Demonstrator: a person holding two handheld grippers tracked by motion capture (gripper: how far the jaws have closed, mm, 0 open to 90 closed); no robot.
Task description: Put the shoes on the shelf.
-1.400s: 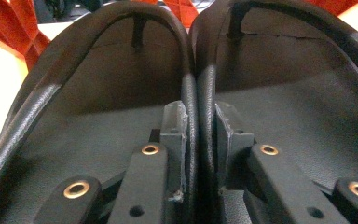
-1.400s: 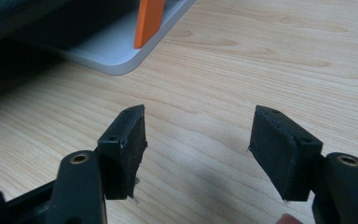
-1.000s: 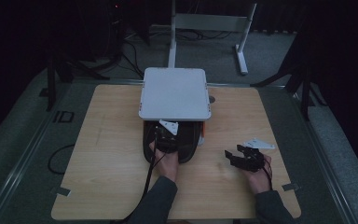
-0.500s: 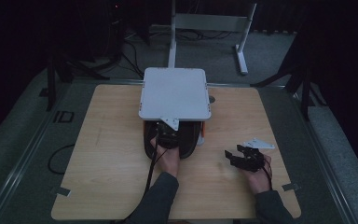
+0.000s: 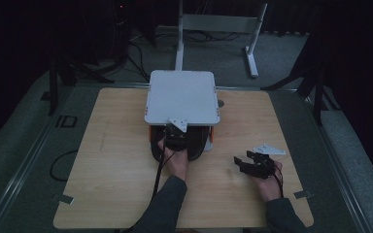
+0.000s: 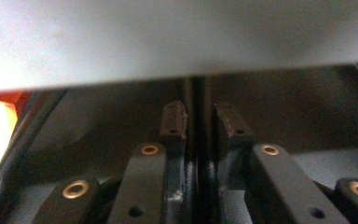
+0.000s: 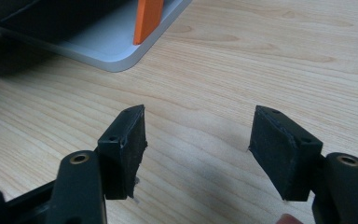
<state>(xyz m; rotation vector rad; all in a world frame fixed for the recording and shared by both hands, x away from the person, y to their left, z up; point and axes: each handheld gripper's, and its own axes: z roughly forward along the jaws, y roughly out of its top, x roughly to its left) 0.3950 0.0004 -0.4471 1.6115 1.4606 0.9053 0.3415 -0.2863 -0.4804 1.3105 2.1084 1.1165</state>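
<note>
A grey box [image 5: 182, 97] with a flat pale lid stands on the wooden table [image 5: 116, 170], orange posts at its lower corners. Just under its near edge sits a dark round-fronted thing [image 5: 196, 145], partly tucked beneath the lid. The left gripper [image 5: 175, 133] reaches into that dark gap below the box's near edge; in the left gripper view its jaws are pressed close on a thin dark upright ridge [image 6: 199, 140] that runs between the pads, right under the grey lid [image 6: 177, 37]. The right gripper [image 5: 252, 162] rests on the table well to the right of the box, apart from it, its jaws spread with only bare wood between them; the box's grey base [image 7: 98, 46] and an orange post [image 7: 148, 18] lie beyond its fingertips [image 7: 126, 144].
</note>
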